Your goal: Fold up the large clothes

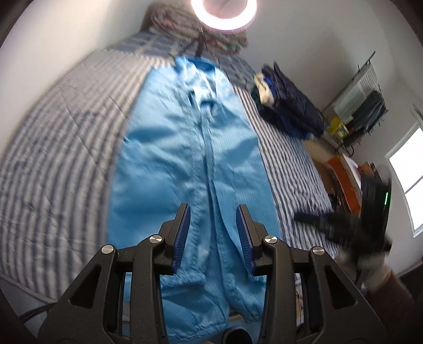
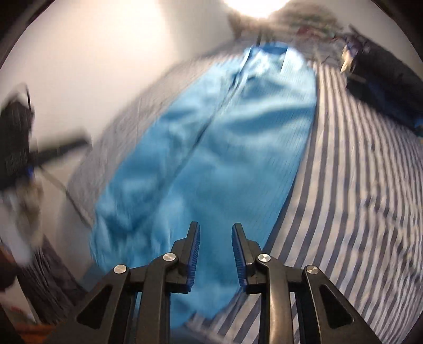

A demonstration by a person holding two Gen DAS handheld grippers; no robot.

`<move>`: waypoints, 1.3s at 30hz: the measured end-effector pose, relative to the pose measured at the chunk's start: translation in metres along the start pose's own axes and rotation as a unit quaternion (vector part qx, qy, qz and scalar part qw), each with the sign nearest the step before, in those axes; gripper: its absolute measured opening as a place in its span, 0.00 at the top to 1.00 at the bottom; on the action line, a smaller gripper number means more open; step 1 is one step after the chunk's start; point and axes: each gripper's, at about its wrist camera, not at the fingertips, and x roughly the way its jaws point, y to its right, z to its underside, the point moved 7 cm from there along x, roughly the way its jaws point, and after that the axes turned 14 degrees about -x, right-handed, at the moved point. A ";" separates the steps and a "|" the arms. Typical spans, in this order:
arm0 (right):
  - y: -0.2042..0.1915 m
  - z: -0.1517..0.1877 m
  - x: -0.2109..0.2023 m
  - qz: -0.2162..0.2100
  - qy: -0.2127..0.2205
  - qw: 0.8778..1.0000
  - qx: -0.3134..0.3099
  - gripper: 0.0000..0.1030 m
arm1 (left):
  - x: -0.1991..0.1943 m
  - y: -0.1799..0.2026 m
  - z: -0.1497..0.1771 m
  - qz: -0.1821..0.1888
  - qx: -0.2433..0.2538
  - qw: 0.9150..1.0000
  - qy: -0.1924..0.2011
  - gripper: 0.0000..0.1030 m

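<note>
Left wrist view looks down the length of a pair of bright blue trousers (image 1: 190, 148) spread flat on a bed with a blue-and-white striped cover (image 1: 58, 137). The waistband lies at the far end, near a ring lamp (image 1: 224, 13) and a heap of patterned bedding (image 1: 169, 19). The two cuffs lie nearest the camera, hanging at the bed's near edge. The left gripper (image 1: 213, 219) hovers above the lower legs, its tongs spread apart and holding nothing. A dark pile of other clothes (image 1: 288, 105) sits on the bed to the right, well apart from the trousers.

Right wrist view is heavily blurred. It shows the same trousers (image 2: 211, 148) stretching away over the striped cover (image 2: 364, 185). The right gripper (image 2: 215, 238) is above the lower part of one leg, its tongs also spread and empty.

Judging by how things lie, the trousers are laid out full length, with both legs side by side and only soft wrinkles. No fold is visible yet. Folding one leg over the other and then folding the length appear to remain. Both grippers seem placed to take hold near the cuffs.
</note>
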 end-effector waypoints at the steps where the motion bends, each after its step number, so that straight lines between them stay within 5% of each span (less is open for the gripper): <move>1: 0.006 -0.008 0.002 0.006 0.006 1.000 -0.003 0.75 | 0.005 0.003 0.004 0.000 0.004 1.000 -0.008 0.65; 11: 0.077 -0.088 0.085 0.006 0.020 1.000 0.011 0.77 | 0.059 0.050 0.052 0.008 0.089 0.994 -0.070 0.65; 19: 0.132 -0.134 0.158 0.007 0.011 0.999 0.033 0.77 | 0.116 0.061 0.086 -0.008 0.109 0.983 -0.148 0.65; 26: 0.191 -0.166 0.205 0.027 0.022 0.993 0.111 0.79 | 0.135 0.059 0.112 -0.014 0.142 0.973 -0.182 0.65; 31: 0.207 -0.171 0.187 0.042 0.039 0.987 0.151 0.75 | 0.131 0.055 0.111 0.002 0.124 0.974 -0.190 0.65; 39: 0.138 -0.126 0.108 0.043 0.037 0.997 0.060 0.73 | 0.079 0.051 0.078 0.072 0.081 0.982 -0.153 0.65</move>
